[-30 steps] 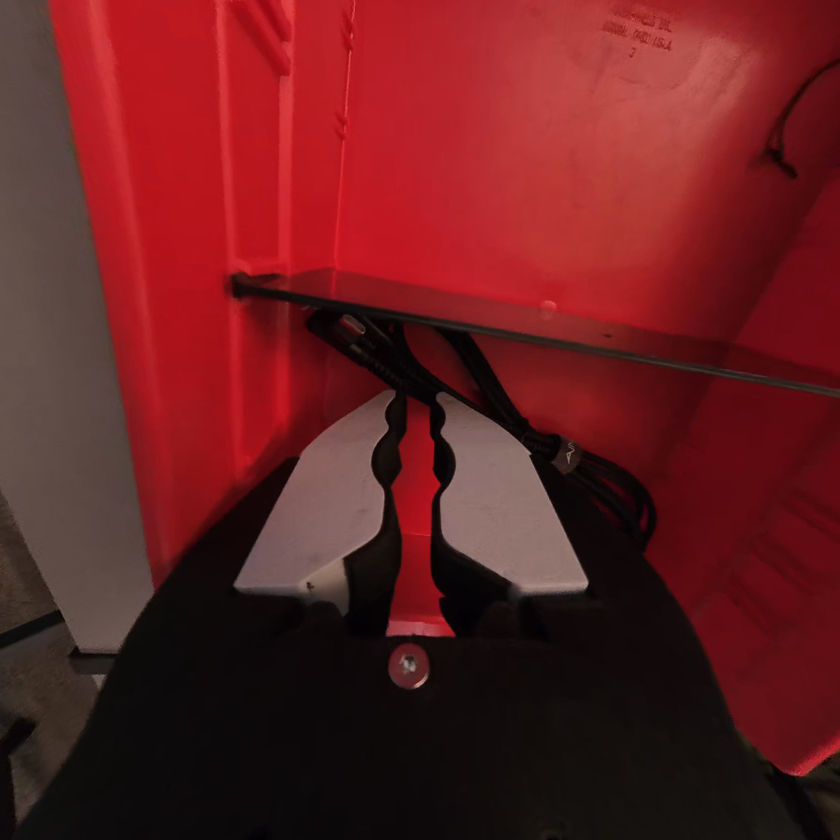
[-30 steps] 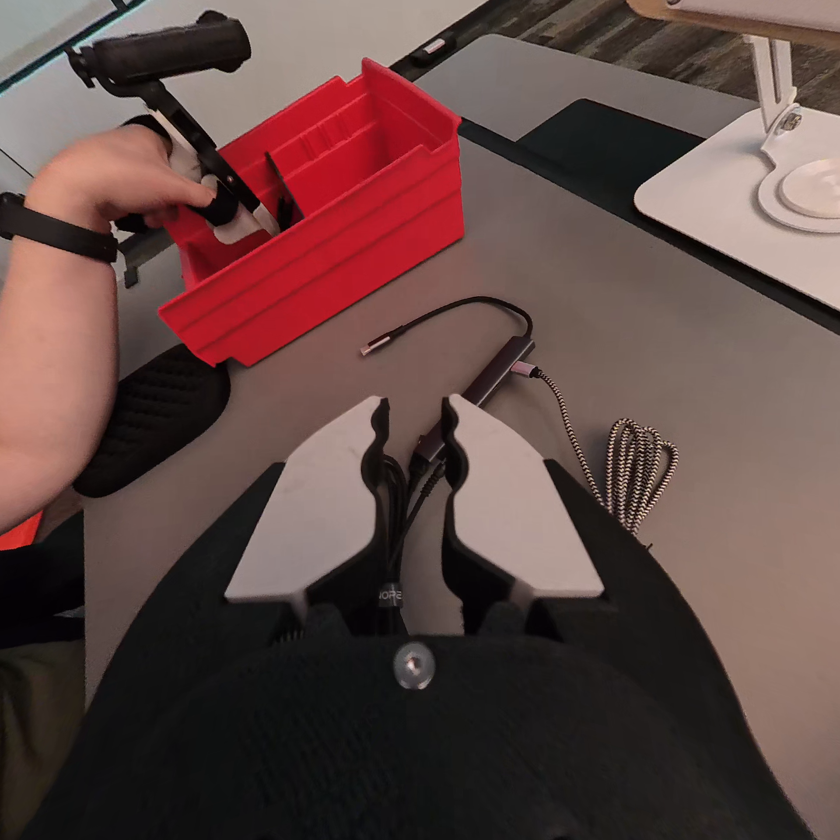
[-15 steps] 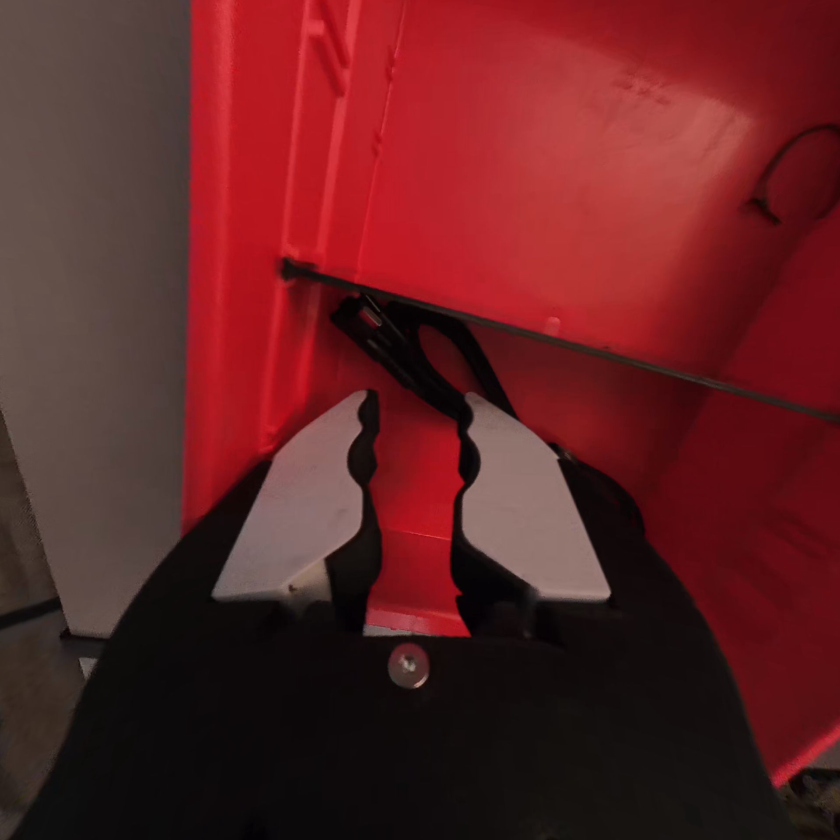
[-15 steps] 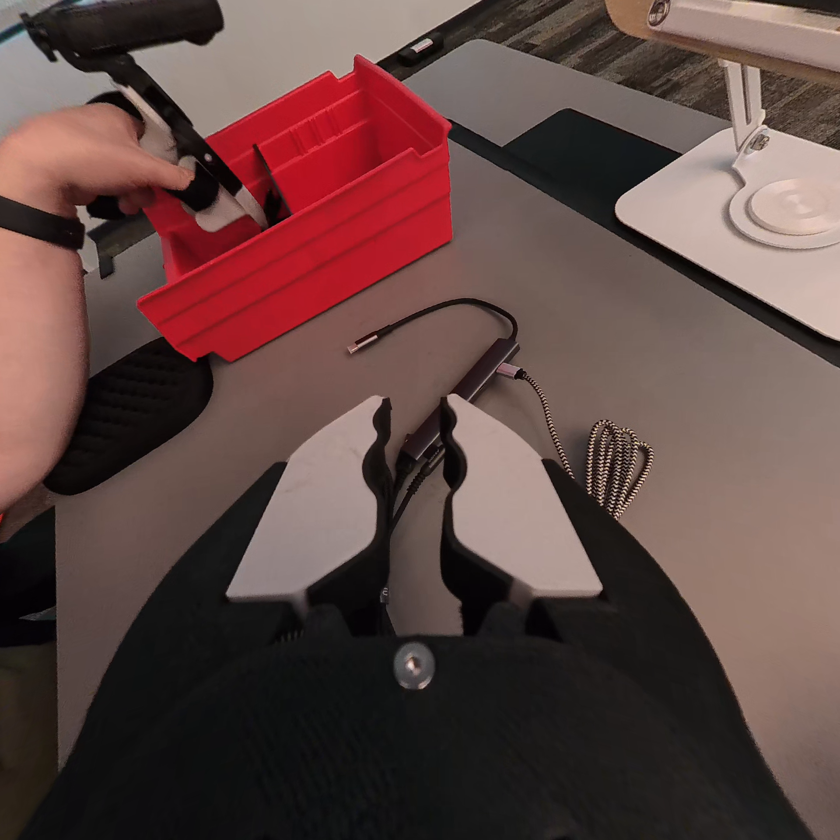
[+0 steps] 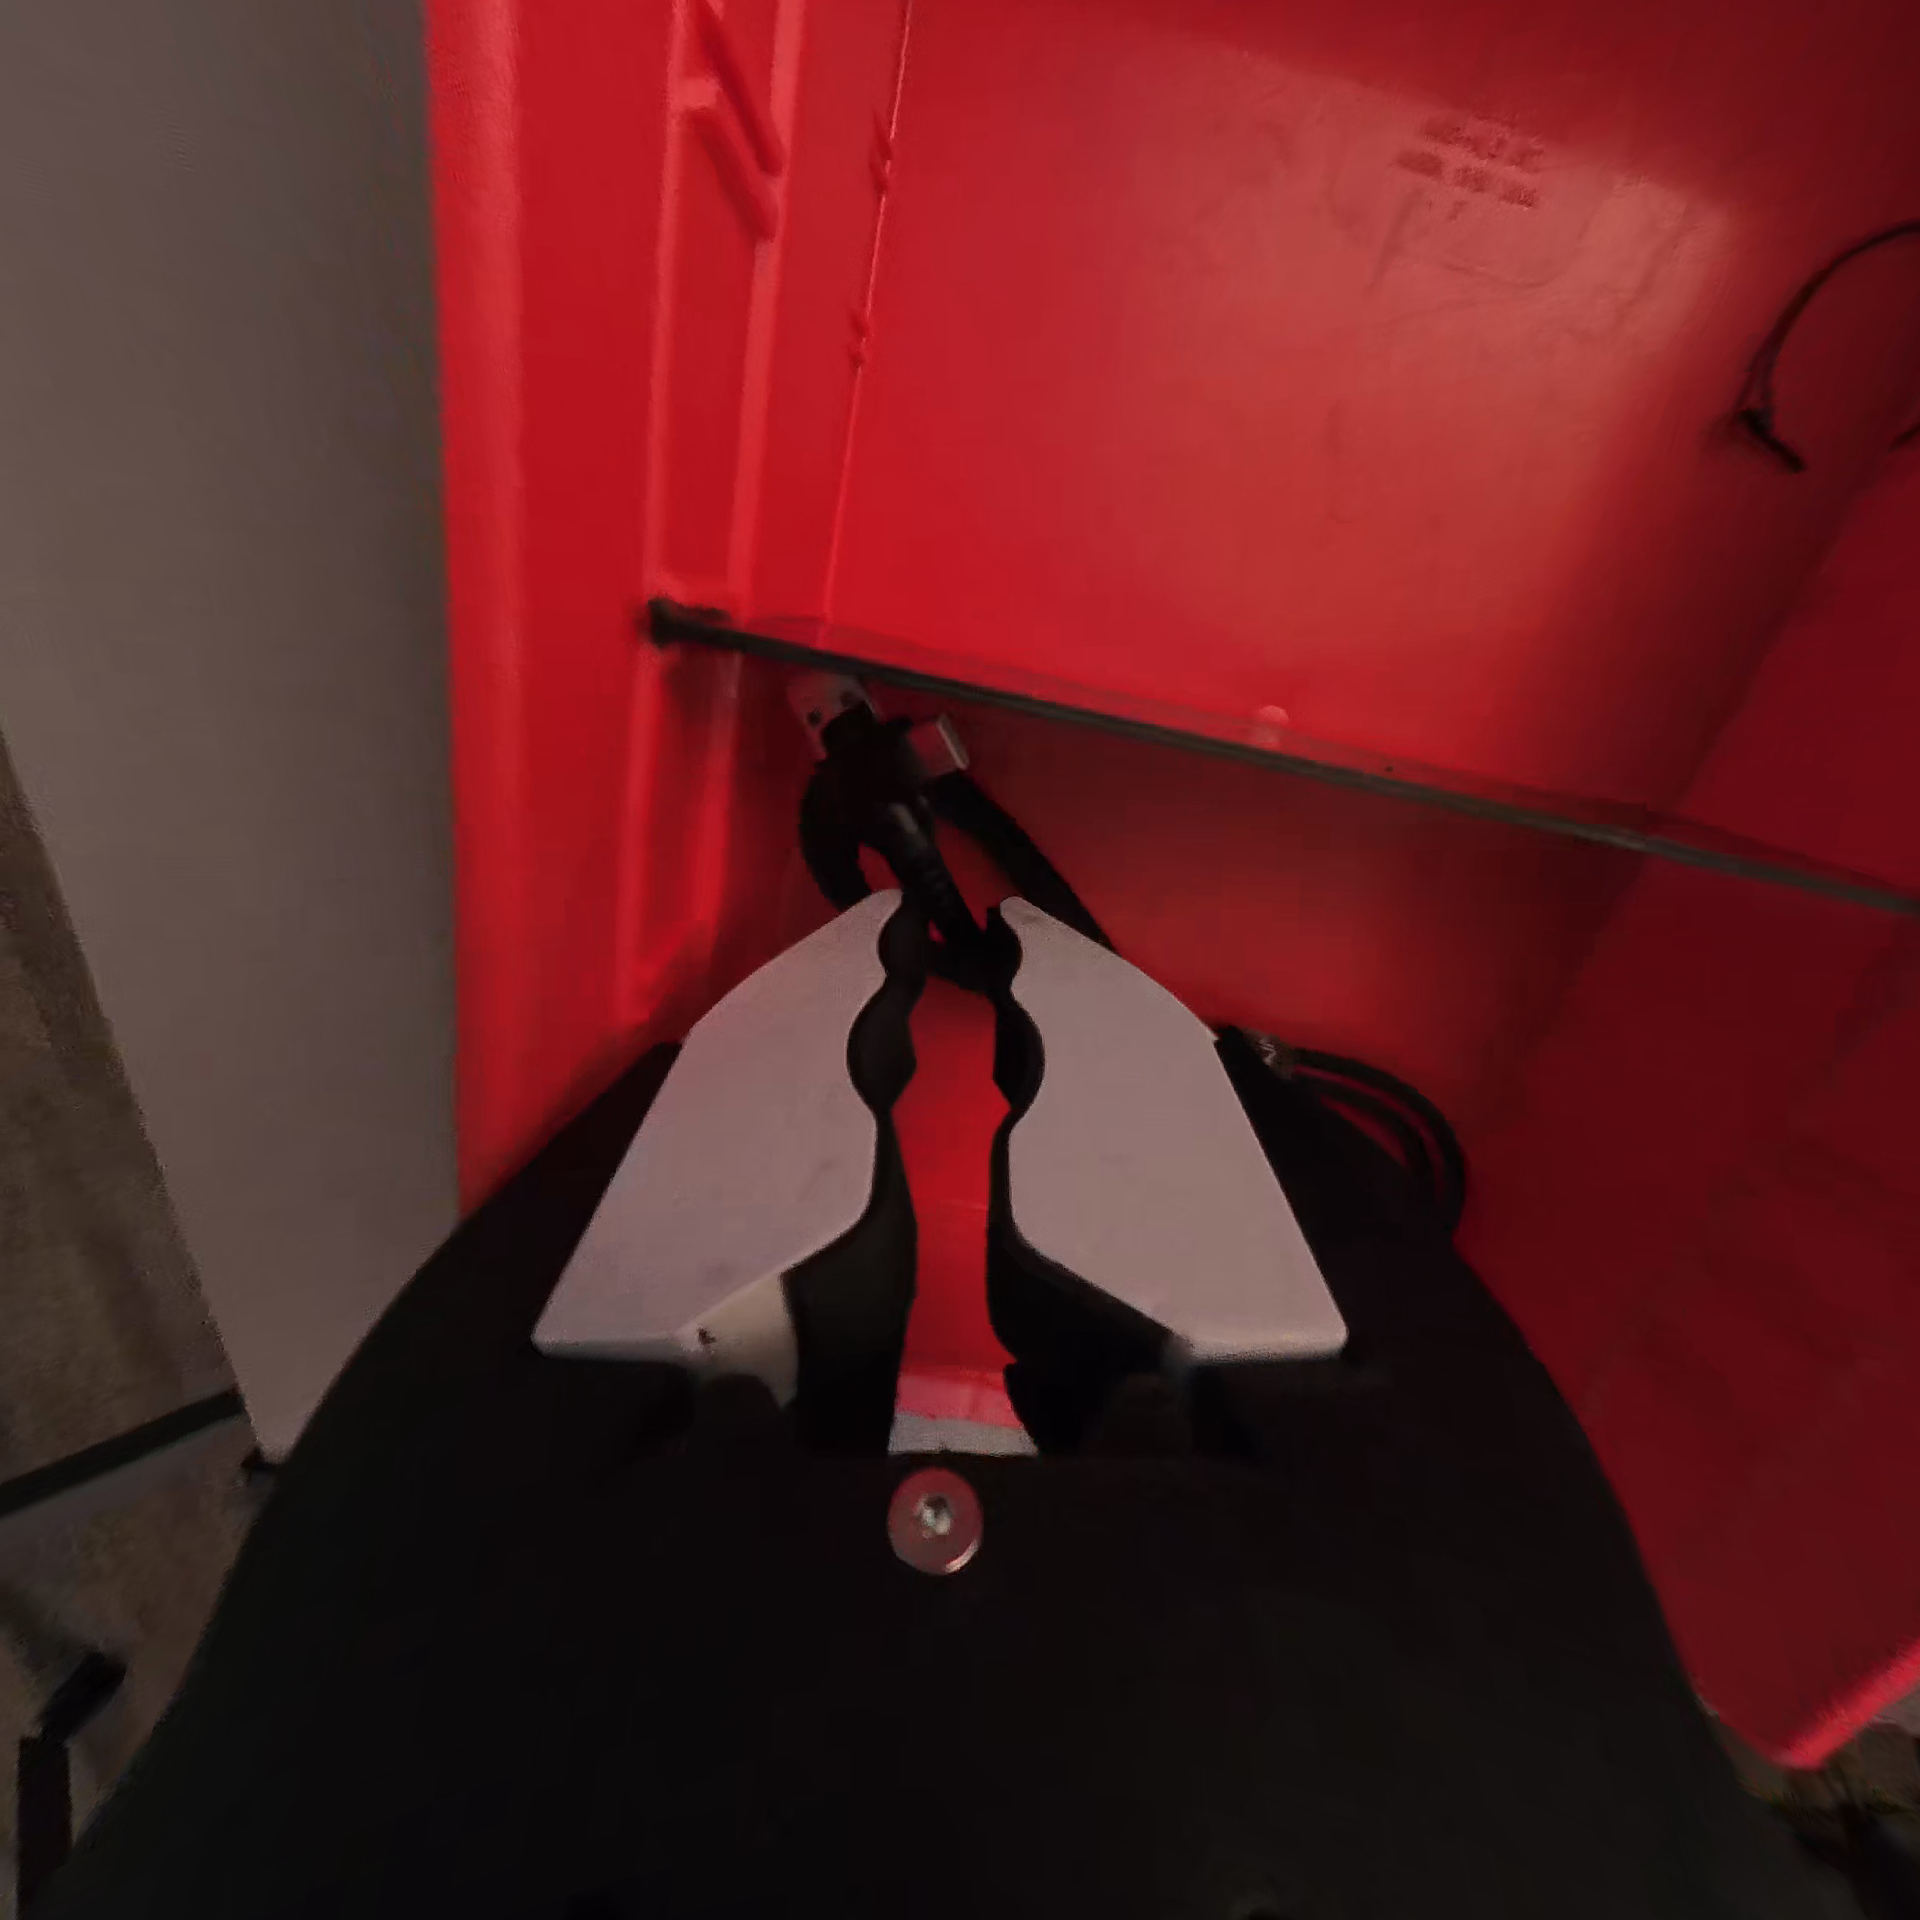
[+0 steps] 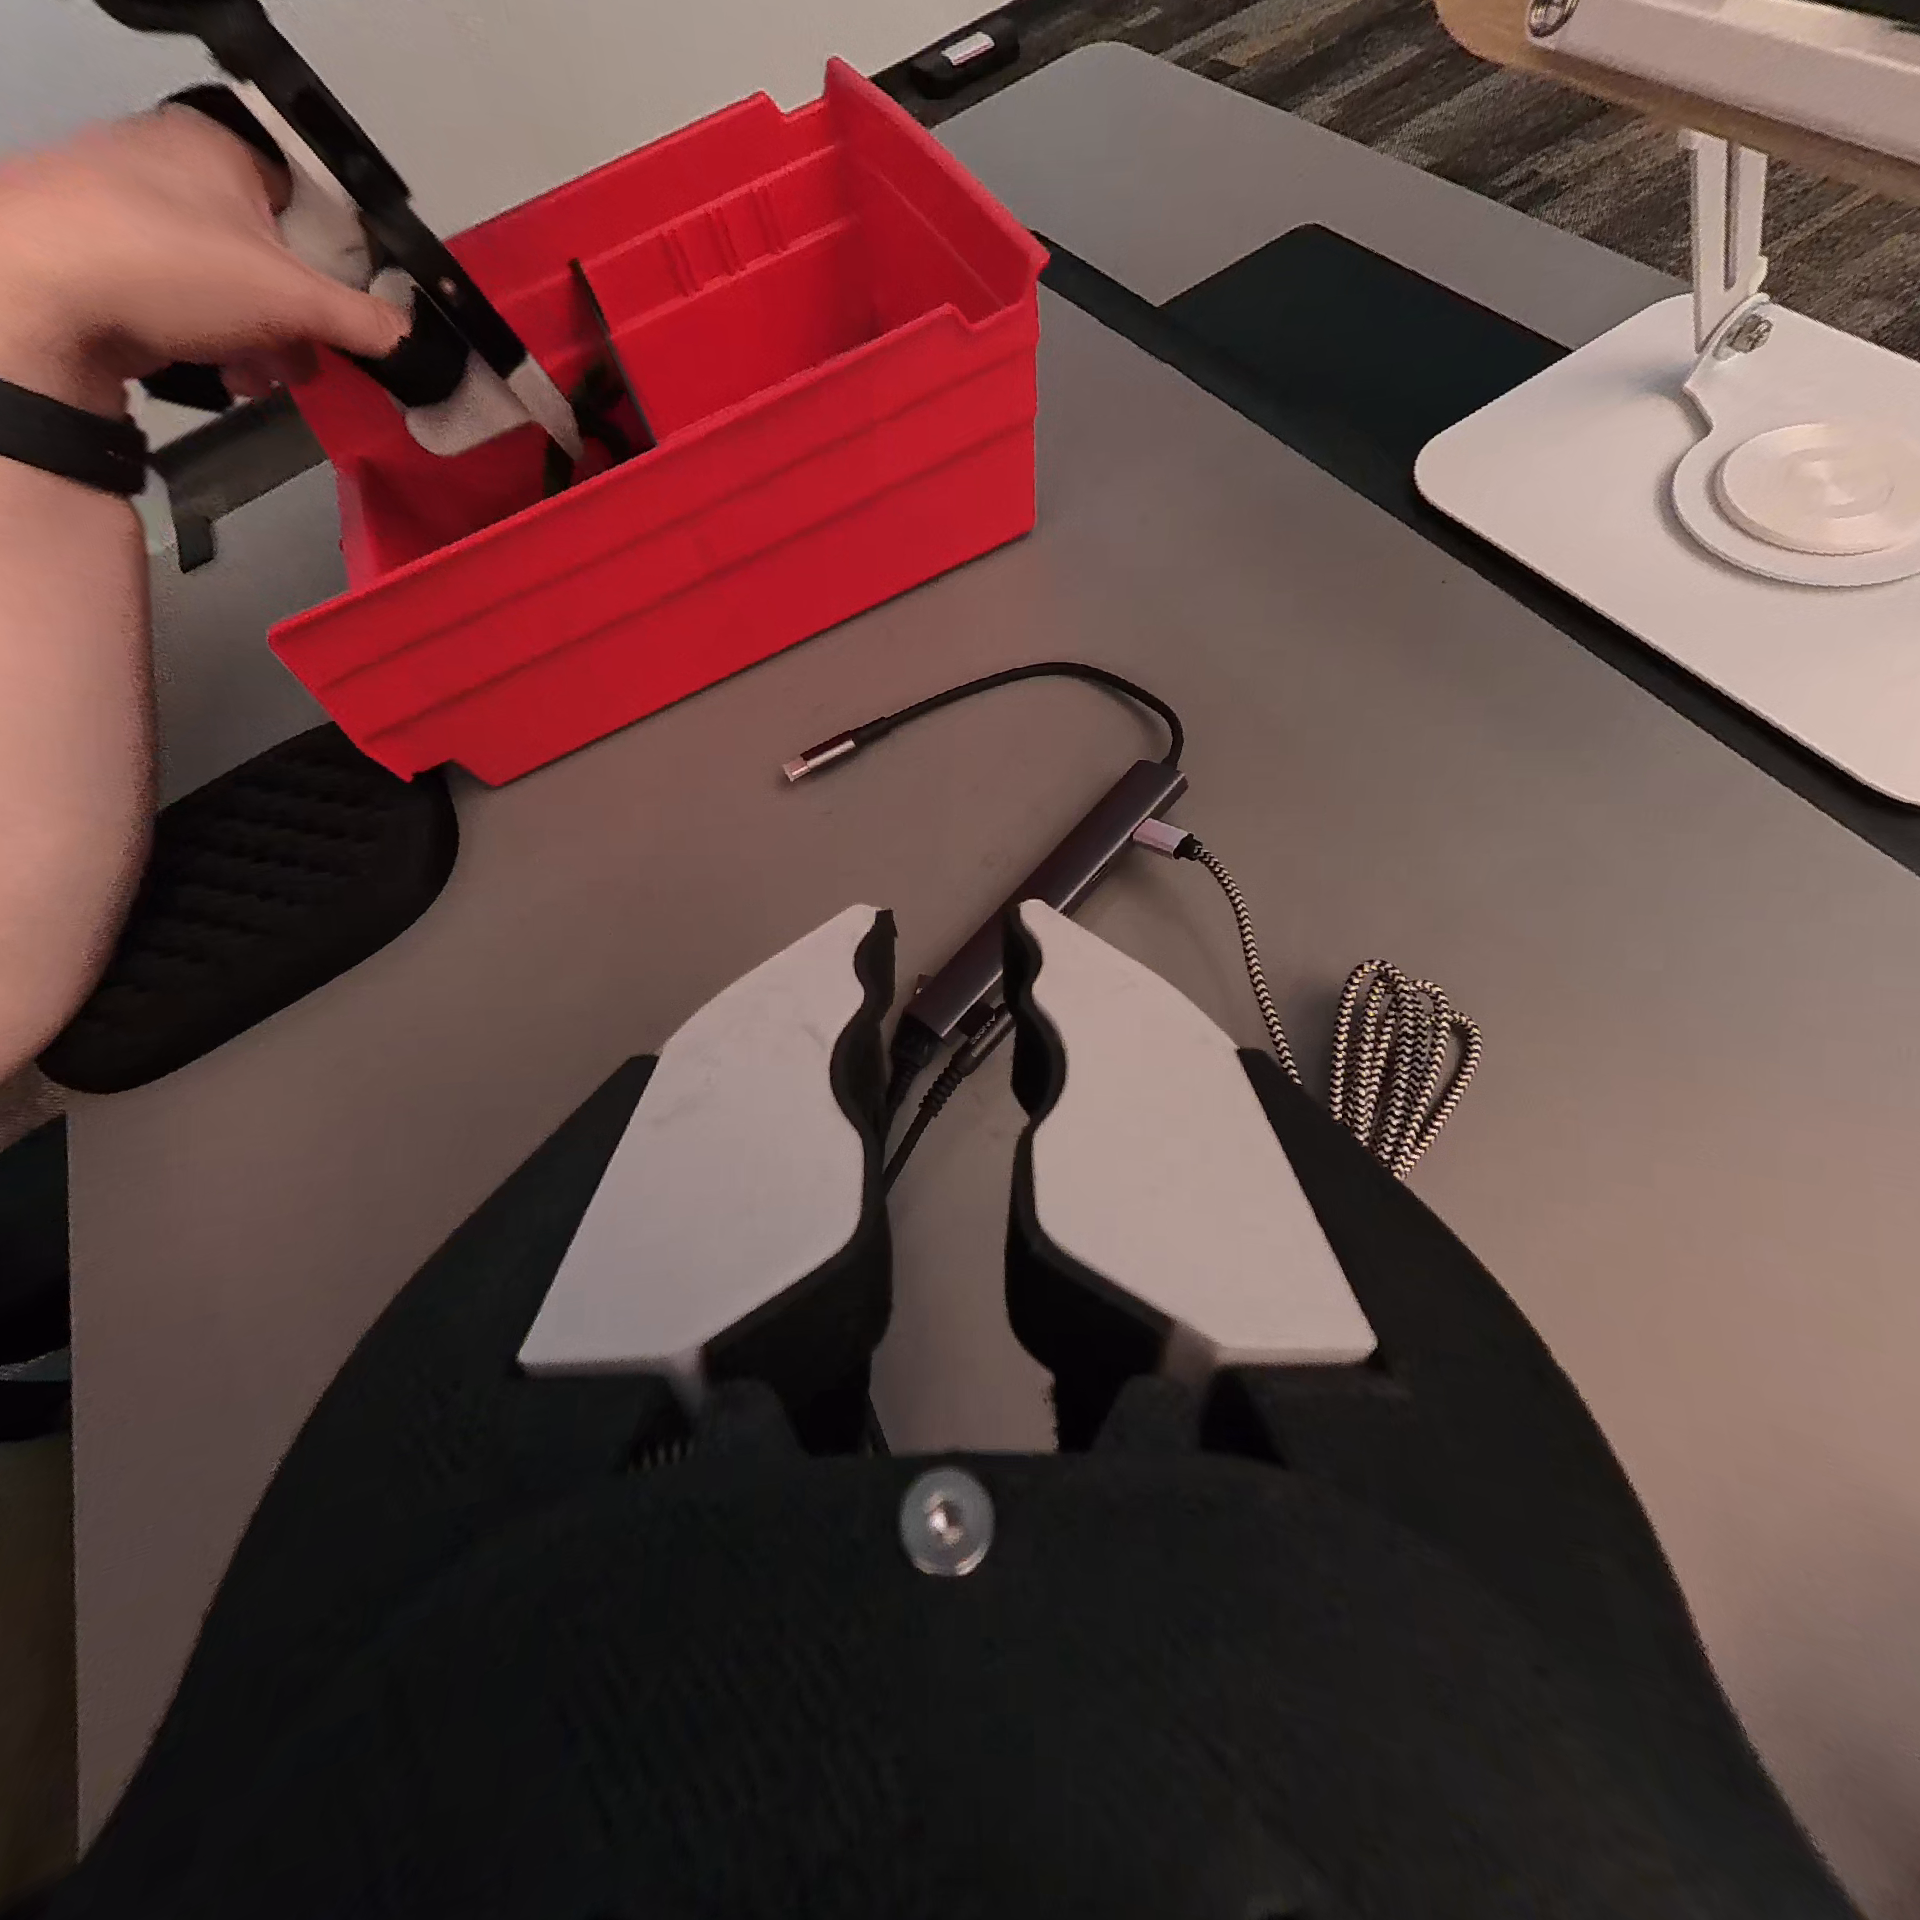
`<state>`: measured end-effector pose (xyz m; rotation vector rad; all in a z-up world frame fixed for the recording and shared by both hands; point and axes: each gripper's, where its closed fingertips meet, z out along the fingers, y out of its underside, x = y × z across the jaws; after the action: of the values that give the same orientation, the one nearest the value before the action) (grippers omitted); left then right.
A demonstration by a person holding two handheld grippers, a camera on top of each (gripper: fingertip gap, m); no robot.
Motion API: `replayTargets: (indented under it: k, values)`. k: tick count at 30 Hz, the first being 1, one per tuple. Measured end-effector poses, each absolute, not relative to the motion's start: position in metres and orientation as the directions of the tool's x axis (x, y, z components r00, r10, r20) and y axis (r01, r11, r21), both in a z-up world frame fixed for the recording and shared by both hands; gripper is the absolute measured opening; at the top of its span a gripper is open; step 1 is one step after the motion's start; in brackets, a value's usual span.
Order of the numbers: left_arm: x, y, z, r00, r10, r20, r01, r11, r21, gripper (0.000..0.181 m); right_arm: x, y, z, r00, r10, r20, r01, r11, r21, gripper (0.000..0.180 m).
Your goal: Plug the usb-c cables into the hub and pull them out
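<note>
My left gripper (image 5: 951, 914) is inside the red bin (image 5: 1195, 416), shut on a black USB-C cable (image 5: 925, 862) just behind its plug. The plugs sit against the black divider (image 5: 1351, 774), and the rest of the cable is coiled to the right of the fingers. In the right wrist view the left gripper (image 6: 551, 416) shows in the bin (image 6: 727, 582), held by a hand. My right gripper (image 6: 951, 925) is open over the near end of the dark hub (image 6: 1091, 842), where black cables are plugged in. A braided cable (image 6: 1392, 1039) is plugged into the hub's side.
The hub's own short lead (image 6: 821, 764) lies free on the grey table, toward the bin. A black padded rest (image 6: 260, 894) lies left, and a white stand base (image 6: 1714, 540) and a black mat (image 6: 1351, 322) lie far right. A thin black wire (image 5: 1808, 343) lies beyond the divider. Across from one pair of fingers to the other is roughly 40 cm. My right gripper is the nearer one to the dark hub (image 6: 1091, 842): about 12 cm, against 30 cm.
My left gripper's jaws closed from wide open onto the black cable, and its plug end rose toward the divider. My right gripper shifted slightly over the hub's near end.
</note>
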<state>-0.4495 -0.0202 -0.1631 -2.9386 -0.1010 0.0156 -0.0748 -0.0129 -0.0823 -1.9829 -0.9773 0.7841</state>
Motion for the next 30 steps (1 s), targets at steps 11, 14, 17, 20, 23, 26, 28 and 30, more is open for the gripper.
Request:
replayTargets:
  k: [11,14,17,20,23,26,28,30]
  values:
    - [-0.377,-0.023,-0.024,0.967,-0.253,-0.031,-0.21,-0.72,-0.661,0.006,-0.073,-0.01,-0.079,0.515,0.845,-0.147,0.358,-0.368,-0.858,0.02]
    - [-0.341,-0.039,0.018,0.927,-0.365,-0.089,-0.301,-0.577,-0.76,0.006,-0.076,-0.012,-0.07,0.495,0.862,-0.113,0.349,-0.316,-0.882,0.02]
    - [-0.302,-0.064,0.055,0.855,-0.492,-0.162,-0.386,-0.398,-0.832,0.006,-0.079,-0.017,-0.058,0.465,0.883,-0.063,0.336,-0.242,-0.91,0.02]
    - [-0.253,-0.097,0.082,0.714,-0.675,-0.187,-0.418,-0.195,-0.887,0.006,-0.084,-0.025,-0.041,0.416,0.909,-0.041,0.284,-0.172,-0.943,0.02]
    - [-0.201,-0.133,0.089,0.467,-0.875,-0.129,-0.395,-0.076,-0.915,0.006,-0.092,-0.047,-0.009,0.287,0.955,-0.074,0.137,-0.118,-0.983,0.02]
    - [-0.159,-0.158,0.085,0.208,-0.978,-0.032,-0.356,-0.045,-0.933,0.006,-0.092,-0.079,0.033,0.113,0.99,-0.082,-0.058,-0.075,-0.995,0.02]
    - [-0.135,-0.173,0.08,0.046,-0.995,0.088,-0.333,-0.098,-0.938,0.006,-0.088,-0.099,0.056,0.008,0.997,-0.08,-0.167,-0.078,-0.983,0.02]
    - [-0.118,-0.183,0.075,-0.07,-0.986,0.15,-0.332,-0.119,-0.936,0.006,-0.085,-0.114,0.074,-0.07,0.993,-0.092,-0.254,-0.107,-0.961,0.02]
